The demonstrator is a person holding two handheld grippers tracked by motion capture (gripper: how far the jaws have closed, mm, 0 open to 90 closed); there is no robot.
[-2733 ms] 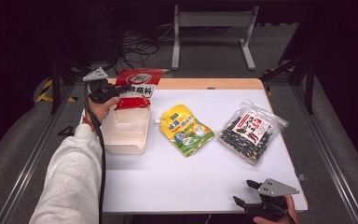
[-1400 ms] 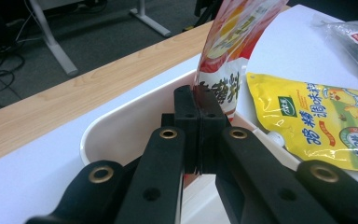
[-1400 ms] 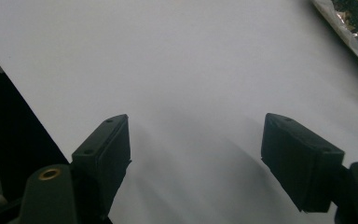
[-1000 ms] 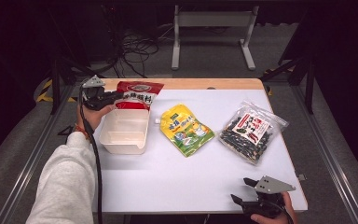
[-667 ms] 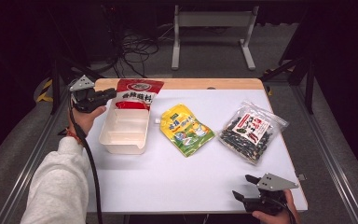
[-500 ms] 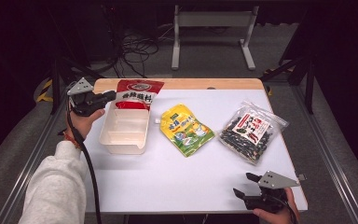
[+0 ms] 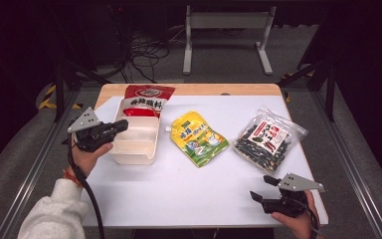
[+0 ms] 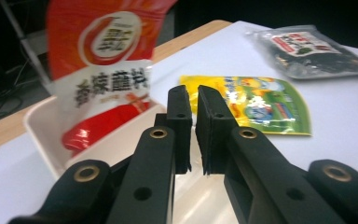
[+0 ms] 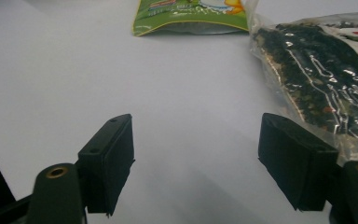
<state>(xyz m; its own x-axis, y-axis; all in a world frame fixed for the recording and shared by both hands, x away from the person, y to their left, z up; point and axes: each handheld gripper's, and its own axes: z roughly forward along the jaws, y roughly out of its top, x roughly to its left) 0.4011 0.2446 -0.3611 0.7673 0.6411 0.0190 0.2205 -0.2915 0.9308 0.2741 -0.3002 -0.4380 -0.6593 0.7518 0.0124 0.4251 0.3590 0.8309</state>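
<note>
Red pouch (image 7: 145,99) is already propped in the bin (image 7: 135,149); two packs are left out. Left gripper (image 7: 121,125) is shut, empty; right gripper (image 7: 263,189) is held wide, empty.

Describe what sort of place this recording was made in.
Probably a lab or recording workspace: a white table on bare dark flooring, loose cables behind, a metal stand, and aluminium rails alongside.

Left gripper (image 7: 121,125) is hovering at the table's left side, jaws nearly closed with nothing between them, white-sleeved forearm reaching in from below. Right gripper (image 7: 261,188) is hovering low near the front-right corner, jaws spread wide, empty.
</note>
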